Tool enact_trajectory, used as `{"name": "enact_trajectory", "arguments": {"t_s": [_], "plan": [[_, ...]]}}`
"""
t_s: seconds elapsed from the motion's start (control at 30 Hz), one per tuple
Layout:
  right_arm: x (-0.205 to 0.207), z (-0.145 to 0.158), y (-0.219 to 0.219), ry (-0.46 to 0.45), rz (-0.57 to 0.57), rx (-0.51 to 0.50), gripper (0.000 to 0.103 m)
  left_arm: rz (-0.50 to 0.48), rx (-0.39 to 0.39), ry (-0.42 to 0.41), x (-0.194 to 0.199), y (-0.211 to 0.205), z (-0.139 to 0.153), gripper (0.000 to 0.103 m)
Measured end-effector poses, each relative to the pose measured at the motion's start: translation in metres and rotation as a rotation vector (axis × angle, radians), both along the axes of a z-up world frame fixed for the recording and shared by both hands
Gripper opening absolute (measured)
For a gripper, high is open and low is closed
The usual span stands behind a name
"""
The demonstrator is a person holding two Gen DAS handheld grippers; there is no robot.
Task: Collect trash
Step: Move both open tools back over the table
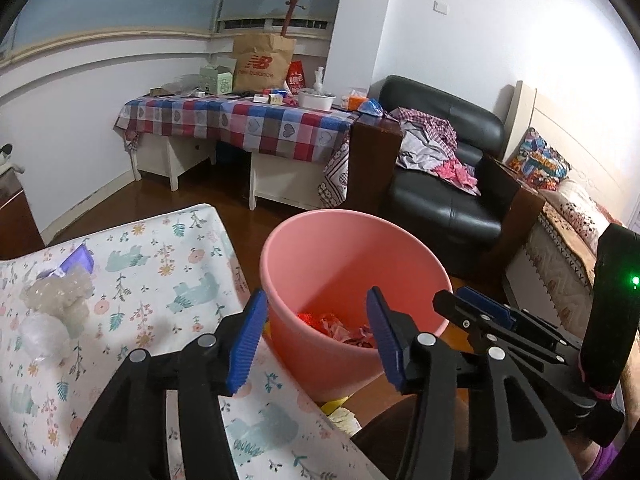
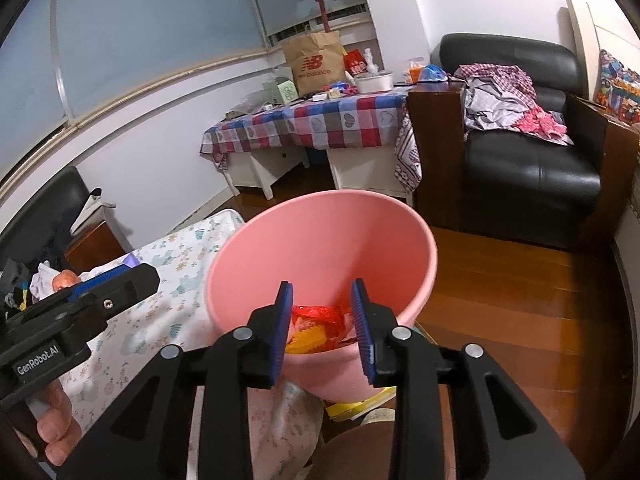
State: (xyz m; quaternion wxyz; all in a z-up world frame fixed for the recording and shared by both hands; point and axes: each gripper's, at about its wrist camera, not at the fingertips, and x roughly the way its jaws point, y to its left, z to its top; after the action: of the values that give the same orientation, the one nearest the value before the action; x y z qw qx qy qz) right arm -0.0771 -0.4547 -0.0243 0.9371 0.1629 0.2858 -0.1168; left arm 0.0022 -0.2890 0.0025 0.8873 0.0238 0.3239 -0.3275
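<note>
- Left wrist view: left gripper (image 1: 318,342) spread wide, blue ribbed pads (image 1: 247,342) far apart, nothing between them.
- Pink bin (image 1: 352,256) sits straight ahead, past the fingertips; its near rim falls in the gap between the two fingers. It stands on the wooden floor, tight against the edge of the floral-cloth table (image 1: 160,280).
- Red and pink wrappers (image 1: 340,326) lie at the bin's bottom, partly behind the right-hand pad.
- On the cloth, off to the left of the fingers and well apart from them: a crumpled clear plastic lump (image 1: 60,294) with a white wad (image 1: 44,334) just below it, and a purple scrap (image 1: 78,261) behind.
- Right gripper (image 1: 476,308) enters from the right side, its tip over the bin's right rim; opening cannot be judged from this angle.
- Right wrist view: right gripper (image 2: 322,332) partly open, narrower than the left, pads holding nothing.
- Pink bin (image 2: 320,240) directly beyond the tips; red and yellow trash (image 2: 316,326) inside shows through the gap between the pads.
- Left gripper (image 2: 108,284) at far left over the floral-cloth table (image 2: 132,332), a bare hand (image 2: 52,428) on its grip.
- A yellow scrap (image 2: 372,398) lies on the floor under the bin's near side.
- Background: black armchair (image 2: 528,152) with clothes.
</note>
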Motion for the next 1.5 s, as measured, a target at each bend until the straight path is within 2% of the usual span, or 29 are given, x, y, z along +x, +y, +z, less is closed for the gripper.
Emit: {"name": "enact_trajectory", "arguments": {"t_s": [0.33, 0.7, 1.33, 1.5], "plan": [[0.002, 0.000, 0.046, 0.017, 0.102, -0.018, 0.031, 0.063, -0.023, 0.010, -0.009, 0.040, 0.004, 0.054], [0.009, -0.009, 0.088, 0.061, 0.188, -0.019, 0.031, 0.148, -0.021, 0.060, -0.007, 0.077, -0.008, 0.054], [0.024, -0.029, 0.125, 0.157, 0.275, 0.001, 0.031, 0.260, 0.070, 0.141, 0.009, 0.108, -0.042, 0.054], [0.033, -0.031, 0.135, 0.181, 0.303, 0.001, 0.031, 0.282, 0.111, 0.113, 0.008, 0.122, -0.053, 0.054]]}}
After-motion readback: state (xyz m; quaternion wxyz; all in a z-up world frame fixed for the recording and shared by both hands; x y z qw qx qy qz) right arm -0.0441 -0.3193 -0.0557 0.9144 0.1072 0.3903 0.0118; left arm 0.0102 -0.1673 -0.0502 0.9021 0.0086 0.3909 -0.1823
